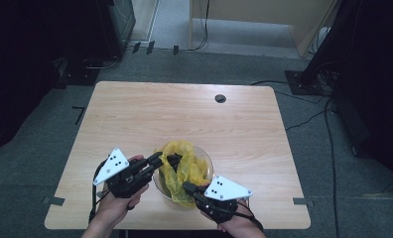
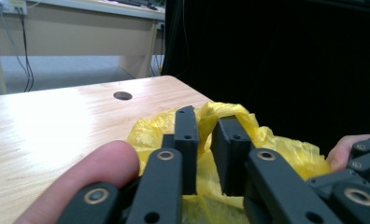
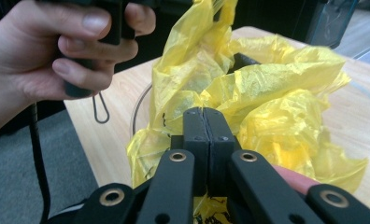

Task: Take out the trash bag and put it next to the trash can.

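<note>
Both tongs at bowl's (image 1: 208, 163) near rim

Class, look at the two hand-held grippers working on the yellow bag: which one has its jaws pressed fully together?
The right hand-held gripper: its jaws meet with no gap at the yellow plastic bag. The left hand-held gripper shows a clear gap between its jaws.

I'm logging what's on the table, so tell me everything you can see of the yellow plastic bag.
The yellow plastic bag is thin, crinkled, translucent film with some black print low down. It sits bunched in a clear bowl near the table's front edge, its folds rising above the rim. The right gripper is shut on its near side; the left gripper, jaws apart, straddles a raised fold on the far side.
</note>
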`<state>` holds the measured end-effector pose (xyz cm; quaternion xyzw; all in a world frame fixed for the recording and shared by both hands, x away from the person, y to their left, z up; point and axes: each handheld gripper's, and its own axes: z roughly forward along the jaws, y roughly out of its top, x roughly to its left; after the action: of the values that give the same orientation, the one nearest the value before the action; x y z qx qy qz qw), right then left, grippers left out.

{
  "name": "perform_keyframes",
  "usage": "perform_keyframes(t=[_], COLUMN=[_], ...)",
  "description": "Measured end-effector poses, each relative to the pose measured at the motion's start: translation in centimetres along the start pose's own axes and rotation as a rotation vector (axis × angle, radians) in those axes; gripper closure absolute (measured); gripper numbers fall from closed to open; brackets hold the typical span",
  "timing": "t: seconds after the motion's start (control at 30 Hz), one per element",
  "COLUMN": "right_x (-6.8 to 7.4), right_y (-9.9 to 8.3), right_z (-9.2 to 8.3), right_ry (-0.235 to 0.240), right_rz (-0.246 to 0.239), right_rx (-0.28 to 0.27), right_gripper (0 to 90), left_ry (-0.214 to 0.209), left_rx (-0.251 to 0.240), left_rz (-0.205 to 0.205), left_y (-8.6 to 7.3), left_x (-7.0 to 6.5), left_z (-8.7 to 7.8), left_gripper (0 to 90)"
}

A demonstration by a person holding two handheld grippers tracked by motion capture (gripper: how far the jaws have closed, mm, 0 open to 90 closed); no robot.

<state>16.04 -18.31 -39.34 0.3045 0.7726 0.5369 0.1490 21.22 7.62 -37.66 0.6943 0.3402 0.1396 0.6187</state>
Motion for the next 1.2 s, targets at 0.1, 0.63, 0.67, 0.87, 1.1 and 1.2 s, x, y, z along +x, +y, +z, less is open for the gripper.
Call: perform_keyframes(t=[0.1, 0.63, 0.67, 0.87, 1.1, 1.2], right_x=[-0.1, -0.7, -0.7, -0.5, -1.4, -2.0], right_y=[0.2, 1.8, 1.9, 2.4, 2.8, 2.9], right_z=[-0.4, -3.7, -3.9, -5.7, -7.5, -8.1], right_ry=[-0.027, -0.181, -0.194, -0.292, -0.371, -0.403], right_rz=[0.009, 0.061, 0.058, 0.035, 0.04, 0.045], right_rx=[-0.03, -0.297, -0.321, -0.442, -0.492, -0.502], right_gripper=[90.0, 90.0, 90.0, 90.0, 90.0, 90.0], left_ry=[-0.017, 0.042, 0.057, 0.157, 0.26, 0.33], left_rx=[-0.016, -0.099, -0.095, -0.049, 0.04, 0.079], left_rz=[0.006, -0.018, -0.023, -0.041, -0.059, -0.071], left_y=[0.2, 0.5, 0.3, -1.4, -4.2, -5.3], left_x=[0.2, 3.2, 3.4, 4.6, 6.5, 7.6], left_z=[-0.4, -3.0, -3.1, -3.3, -4.1, -4.4], left_gripper=[65.6, 17.5, 17.2, 17.1, 11.9, 11.4])
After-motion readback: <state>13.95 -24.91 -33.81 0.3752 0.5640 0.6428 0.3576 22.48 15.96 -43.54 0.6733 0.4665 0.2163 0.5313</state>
